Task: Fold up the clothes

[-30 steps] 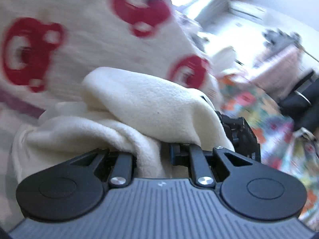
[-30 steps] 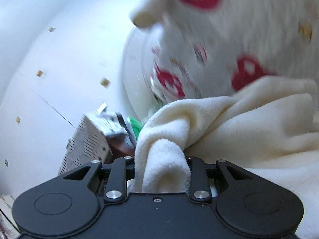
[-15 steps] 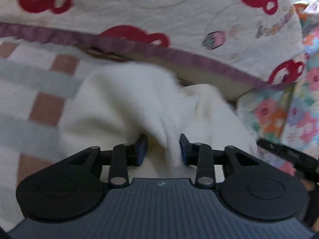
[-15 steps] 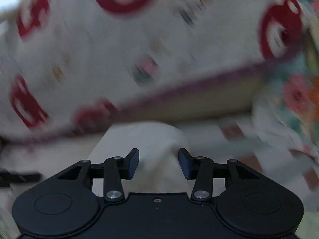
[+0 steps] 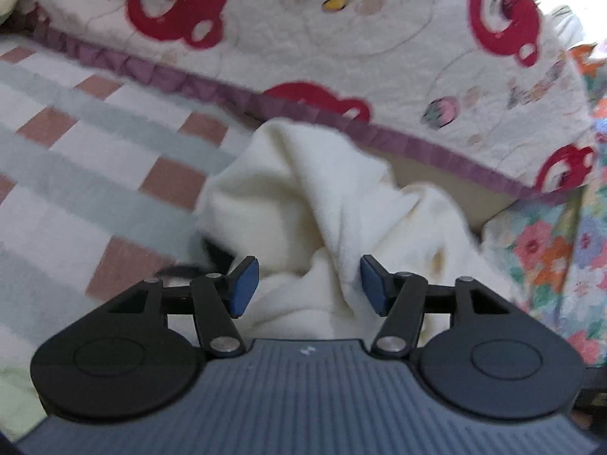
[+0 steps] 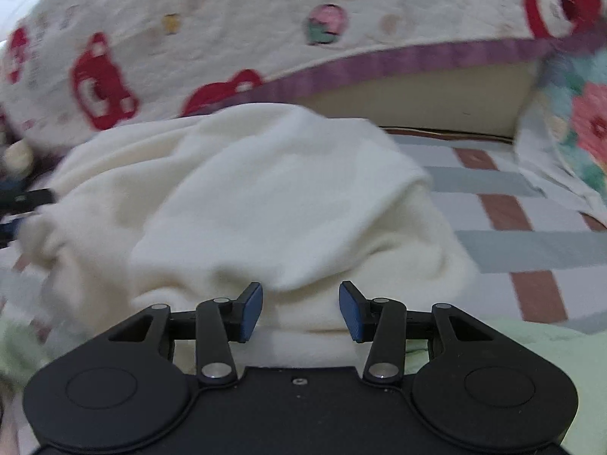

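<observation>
Cream fleece garment (image 5: 303, 197) now dumped in a loose heap on the checked bedsheet (image 5: 76, 159), straight ahead of both sets of fingers, a second ago it was pinched and carried in the air. So laydown done, judged: spreading and first fold come next. Left gripper (image 5: 309, 284) jaws have just been opening, now about half wide; a fold of fleece sits between the blue pads (image 5: 244, 286), not squeezed. Right gripper (image 6: 299, 311) also just parted, now steady, fleece (image 6: 265, 197) bunched just beyond and between the tips, no grip. Behind the heap: bear-print quilt (image 5: 341, 38) with purple trim; floral fabric (image 5: 550, 250) off right of the left fingers
</observation>
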Demonstrator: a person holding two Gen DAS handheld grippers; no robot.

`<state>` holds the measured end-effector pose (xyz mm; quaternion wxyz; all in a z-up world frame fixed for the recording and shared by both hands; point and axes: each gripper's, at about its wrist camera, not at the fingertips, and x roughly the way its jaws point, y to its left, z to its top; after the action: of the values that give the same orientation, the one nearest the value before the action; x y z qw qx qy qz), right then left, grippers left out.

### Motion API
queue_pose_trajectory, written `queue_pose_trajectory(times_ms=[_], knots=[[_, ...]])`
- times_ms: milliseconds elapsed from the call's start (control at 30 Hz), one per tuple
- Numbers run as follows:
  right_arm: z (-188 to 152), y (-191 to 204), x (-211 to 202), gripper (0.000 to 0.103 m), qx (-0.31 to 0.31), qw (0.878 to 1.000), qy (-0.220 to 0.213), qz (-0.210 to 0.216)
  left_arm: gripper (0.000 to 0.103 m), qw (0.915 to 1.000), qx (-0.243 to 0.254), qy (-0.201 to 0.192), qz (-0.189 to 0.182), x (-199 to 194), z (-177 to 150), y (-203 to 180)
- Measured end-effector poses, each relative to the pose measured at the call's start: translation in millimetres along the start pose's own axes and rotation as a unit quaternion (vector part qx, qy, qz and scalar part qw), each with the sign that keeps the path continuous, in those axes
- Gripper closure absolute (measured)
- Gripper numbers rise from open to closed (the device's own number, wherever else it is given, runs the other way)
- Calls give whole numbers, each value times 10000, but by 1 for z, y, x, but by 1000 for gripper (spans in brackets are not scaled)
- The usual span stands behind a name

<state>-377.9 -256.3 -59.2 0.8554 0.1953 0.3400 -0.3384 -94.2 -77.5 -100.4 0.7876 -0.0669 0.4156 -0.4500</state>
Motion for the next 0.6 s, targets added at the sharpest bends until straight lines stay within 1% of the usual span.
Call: queue_pose_trajectory(times_ms=[67,100,133,167,200,233,267,300,333,400,500,533,567,600], knots=[[0,3,-6,53,2,9998,-5,174,45,9994,85,225,240,2,-2,-5],[1,2,-8,53,190,9995,27,268,45,9993,74,287,218,3,-3,-7],[7,-1,-8,52,658,9970,74,403,45,9992,64,341,198,4,-3,-9],[15,-6,-6,50,1170,9909,62,660,45,9992,59,342,184,4,-3,-9],[22,-9,-4,50,1595,9819,11,1023,45,9993,53,343,171,5,-3,-9],[29,-13,-1,50,2015,9697,-40,1384,45,9993,48,344,157,5,-3,-9],[35,-13,1,50,2249,9603,-73,1649,45,9993,42,346,144,5,-3,-8],[40,-9,5,50,2284,9565,-86,1814,45,9993,37,347,130,5,-3,-8],[43,-4,8,50,2250,9555,-59,1905,45,9993,32,348,117,5,-3,-8],[45,9,15,50,1914,9642,144,1831,45,9993,21,350,90,5,-3,-8],[43,34,25,50,1133,9759,447,1809,46,9994,5,354,49,5,-3,-7],[40,43,27,50,830,9787,514,1807,49,9994,-1,355,35,6,-3,-7],[36,53,29,50,521,9806,563,1802,54,9994,-6,357,22,6,-3,-7],[34,62,30,50,257,9811,619,1813,57,9994,-12,358,8,6,-3,-6]])
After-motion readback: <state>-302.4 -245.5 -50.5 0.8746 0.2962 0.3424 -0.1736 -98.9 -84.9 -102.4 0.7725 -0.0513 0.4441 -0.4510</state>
